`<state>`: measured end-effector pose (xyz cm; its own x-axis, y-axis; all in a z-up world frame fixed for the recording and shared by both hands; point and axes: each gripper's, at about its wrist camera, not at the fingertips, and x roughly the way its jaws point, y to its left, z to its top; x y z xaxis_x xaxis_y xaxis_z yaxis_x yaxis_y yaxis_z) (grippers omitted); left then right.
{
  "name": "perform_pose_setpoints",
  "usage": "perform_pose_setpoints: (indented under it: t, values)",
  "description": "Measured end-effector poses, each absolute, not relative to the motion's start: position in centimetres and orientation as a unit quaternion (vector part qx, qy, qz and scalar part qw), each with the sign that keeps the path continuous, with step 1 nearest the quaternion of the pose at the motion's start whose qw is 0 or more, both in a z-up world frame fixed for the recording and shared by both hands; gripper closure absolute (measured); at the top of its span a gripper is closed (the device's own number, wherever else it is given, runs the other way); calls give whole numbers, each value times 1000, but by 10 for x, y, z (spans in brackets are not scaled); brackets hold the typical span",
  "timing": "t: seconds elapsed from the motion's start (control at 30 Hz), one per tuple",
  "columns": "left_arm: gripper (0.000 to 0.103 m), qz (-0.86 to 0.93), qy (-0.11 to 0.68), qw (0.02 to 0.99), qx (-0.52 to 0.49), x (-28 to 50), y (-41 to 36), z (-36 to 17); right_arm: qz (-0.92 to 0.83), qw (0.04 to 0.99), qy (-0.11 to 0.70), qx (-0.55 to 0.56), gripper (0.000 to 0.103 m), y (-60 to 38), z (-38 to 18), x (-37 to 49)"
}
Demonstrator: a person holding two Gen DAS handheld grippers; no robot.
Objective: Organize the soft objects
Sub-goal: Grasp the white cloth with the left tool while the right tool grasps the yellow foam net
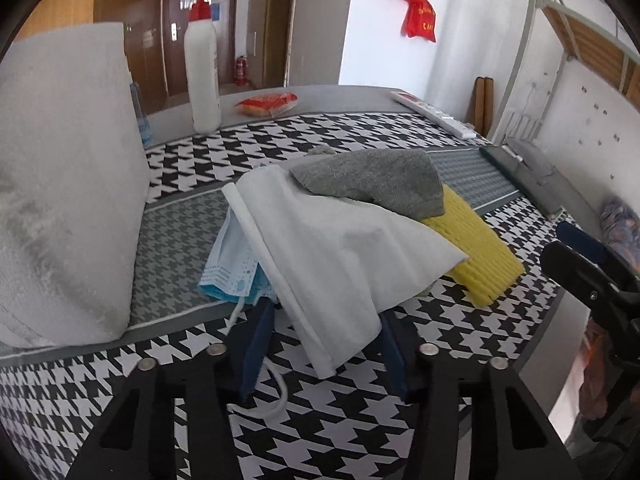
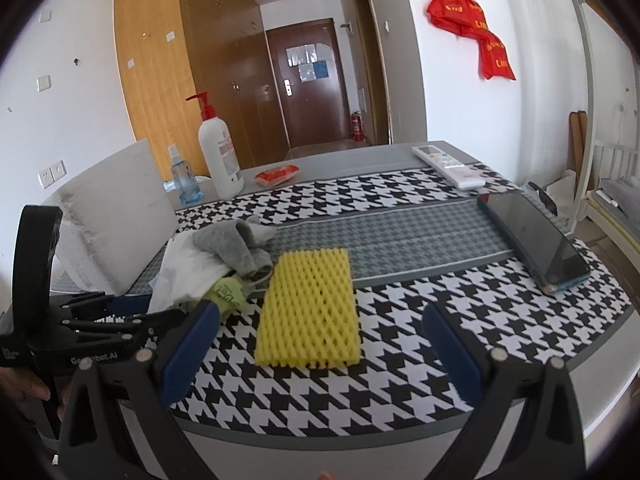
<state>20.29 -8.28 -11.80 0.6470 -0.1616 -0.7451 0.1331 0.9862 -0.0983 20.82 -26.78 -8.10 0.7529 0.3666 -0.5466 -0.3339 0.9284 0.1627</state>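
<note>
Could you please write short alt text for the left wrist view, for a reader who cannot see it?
The left gripper straddles the near edge of a white cloth heaped with a grey cloth, a blue face mask and yellow foam netting on a houndstooth tablecloth. A white pump bottle stands behind.

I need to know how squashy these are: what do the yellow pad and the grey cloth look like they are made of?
The yellow pad looks like foam netting, matte, with an open diamond mesh. The grey cloth looks like soft knit or terry fabric, going by its fuzzy surface and limp folds.
</note>
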Motion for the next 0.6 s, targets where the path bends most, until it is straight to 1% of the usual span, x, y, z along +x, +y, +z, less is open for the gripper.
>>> perform_pose_setpoints:
  t: [0.13, 0.17, 0.2, 0.27, 0.33, 0.43, 0.6]
  values:
    - [73, -82, 404, 911, -19, 205, -82, -115, 190, 934, 300, 26, 1, -267, -82, 209]
    - [80, -83, 399, 913, -21, 204, -81, -113, 191, 934, 301, 26, 1, -267, -82, 209]
    - [84, -83, 397, 914, -21, 205, -81, -111, 192, 933, 302, 26, 1, -267, -83, 210]
    - [87, -81, 385, 919, -22, 203, -79, -106, 192, 933, 304, 26, 1, -266, -84, 210]
    - [95, -83, 376, 923, -18, 201, -79, -102, 195, 931, 308, 25, 1, -265, -85, 212]
    - [99, -90, 360, 928, -22, 198, -78, -93, 194, 931, 308, 15, 1, -263, -84, 211]
    - [100, -88, 328, 941, -19, 186, -72, -75, 194, 930, 310, 22, 1, -263, -84, 211]
